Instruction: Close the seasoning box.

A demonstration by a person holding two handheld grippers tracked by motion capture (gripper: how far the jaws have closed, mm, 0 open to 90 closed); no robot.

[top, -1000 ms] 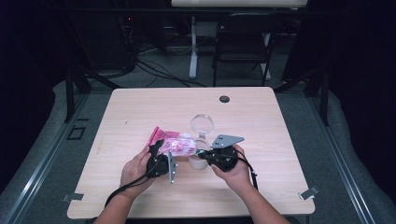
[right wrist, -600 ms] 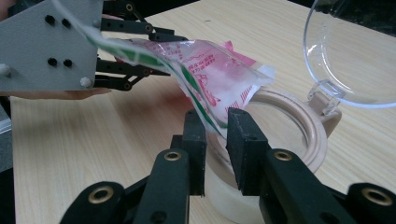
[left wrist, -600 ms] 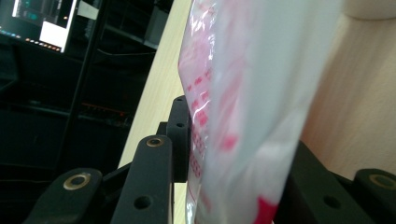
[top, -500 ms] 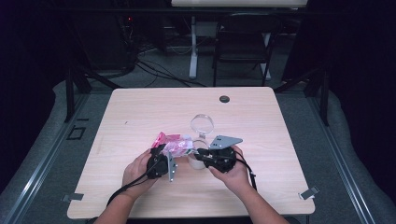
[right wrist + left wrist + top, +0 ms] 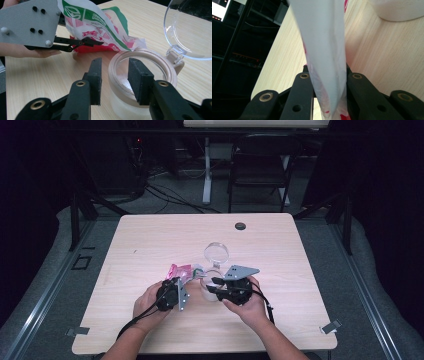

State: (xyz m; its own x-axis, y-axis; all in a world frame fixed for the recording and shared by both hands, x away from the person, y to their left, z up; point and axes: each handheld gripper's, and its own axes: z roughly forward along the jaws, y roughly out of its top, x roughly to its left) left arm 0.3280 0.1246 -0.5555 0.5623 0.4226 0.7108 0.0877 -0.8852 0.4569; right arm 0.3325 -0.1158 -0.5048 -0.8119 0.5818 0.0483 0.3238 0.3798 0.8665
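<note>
One crinkled pink, white and green bag [image 5: 100, 27] pinched in left gripper [image 5: 93, 42] fingers; right gripper [image 5: 116, 72] fingers just opening, empty.

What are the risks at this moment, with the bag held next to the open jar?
1. The left claw pinches only a thin fold of the bag; the plastic may slip out.
2. The right claw, whose jaws have just been opening, straddles the rim of the jar without pressing it, so the jar could tip.
3. The open lid stands close to the bag; a bump is possible.
</note>
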